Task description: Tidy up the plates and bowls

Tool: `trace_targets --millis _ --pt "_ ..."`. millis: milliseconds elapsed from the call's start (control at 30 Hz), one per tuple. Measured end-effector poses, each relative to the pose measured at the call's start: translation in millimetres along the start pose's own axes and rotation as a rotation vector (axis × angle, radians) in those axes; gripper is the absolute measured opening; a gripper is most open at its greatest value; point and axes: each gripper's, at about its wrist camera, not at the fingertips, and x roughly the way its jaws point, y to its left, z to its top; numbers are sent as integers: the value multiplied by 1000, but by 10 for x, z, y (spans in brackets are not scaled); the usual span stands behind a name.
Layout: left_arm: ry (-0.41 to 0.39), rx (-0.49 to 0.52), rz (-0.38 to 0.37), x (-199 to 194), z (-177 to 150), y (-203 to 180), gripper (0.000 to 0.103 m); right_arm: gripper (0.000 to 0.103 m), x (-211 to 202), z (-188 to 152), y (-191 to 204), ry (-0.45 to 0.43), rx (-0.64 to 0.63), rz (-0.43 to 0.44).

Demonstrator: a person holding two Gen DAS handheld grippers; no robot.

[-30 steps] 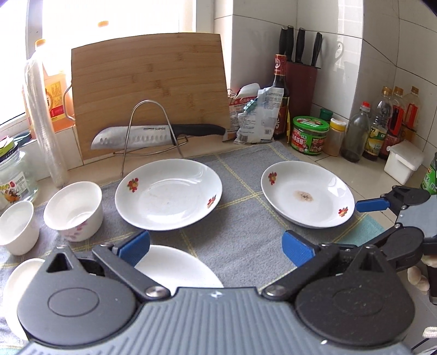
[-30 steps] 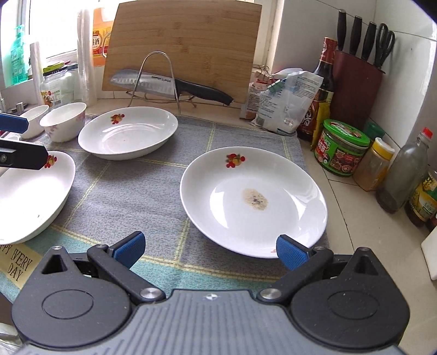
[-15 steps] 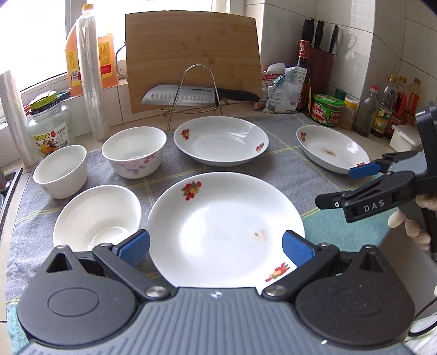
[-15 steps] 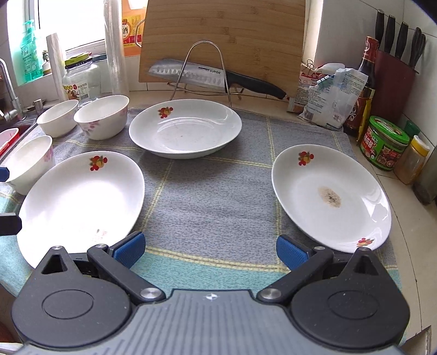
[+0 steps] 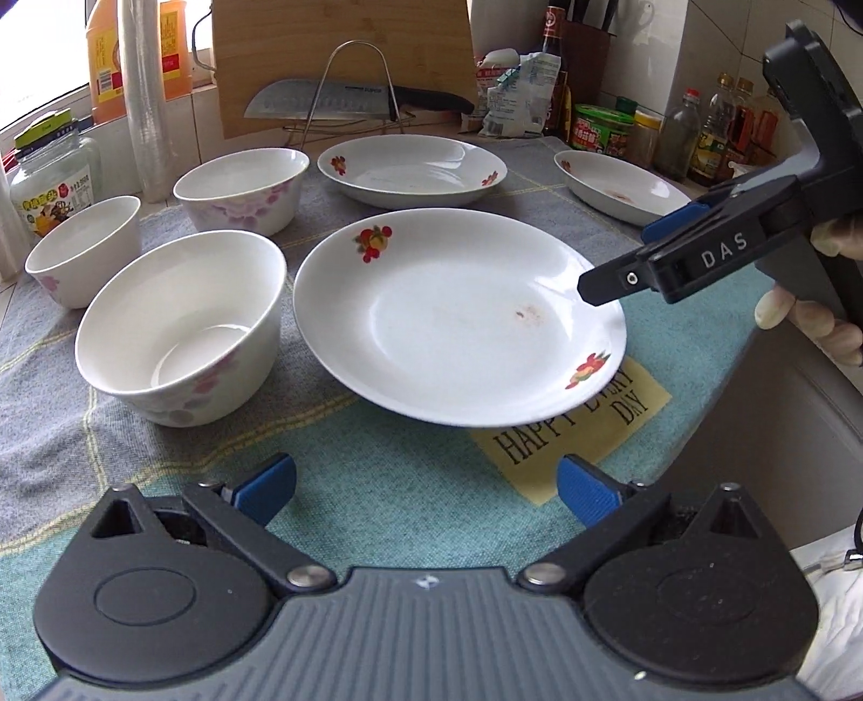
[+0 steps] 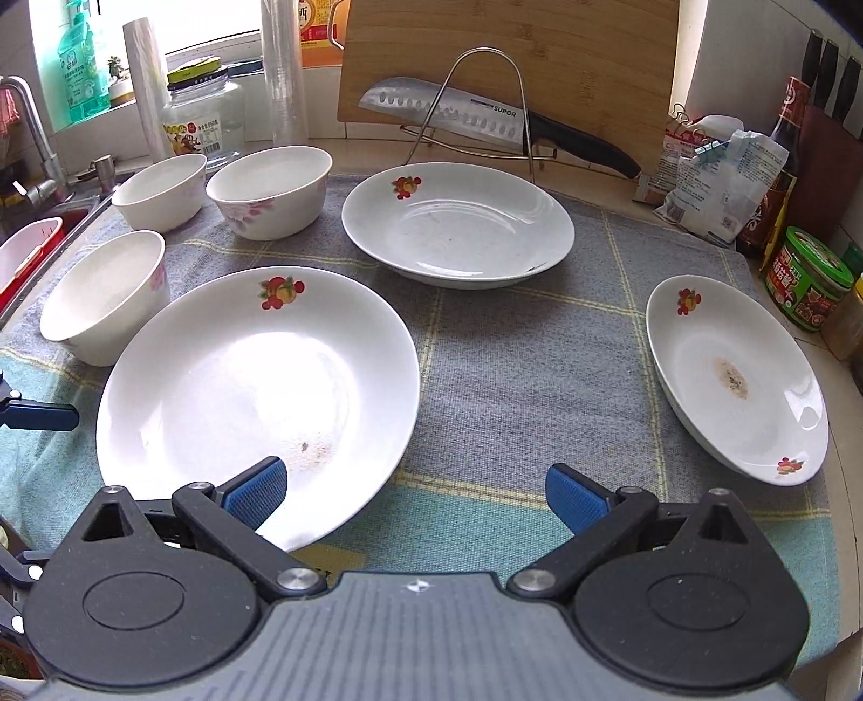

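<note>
both the left gripper [image 5: 426, 488] and right gripper [image 6: 412, 493] gape wide, holding nothing; ahead, the stained near plate [image 5: 458, 318] and near bowl [image 5: 180, 323] hold no food.

Near edge of the near plate [image 6: 259, 388] hidden behind the right gripper [image 6: 415, 499] in the right wrist view. Cutting board [image 5: 334, 48] cropped by the frame top; knife block [image 6: 833, 70] cut off too. Jar label [image 5: 54, 202] blurred, perhaps honey.

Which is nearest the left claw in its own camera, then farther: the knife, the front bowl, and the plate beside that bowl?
From the left claw:
1. Plate, straight ahead.
2. Front bowl, ahead left; close to the plate's range, slightly farther.
3. Knife, far back on the wire rack.
</note>
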Motion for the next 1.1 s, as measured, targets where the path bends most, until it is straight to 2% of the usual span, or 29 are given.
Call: trace_targets --millis 267,433,700,1100 --pt "-12 34 -30 171 61 -22 102 103 165 58 97 52 -28 11" --pt "-17 98 7 248 82 -105 102 103 350 82 48 98 -5 52" --pt "-30 68 30 292 125 -113 103 103 563 178 -9 137 -34 120" --pt "-7 35 62 317 174 -142 103 103 679 340 11 199 -186 210"
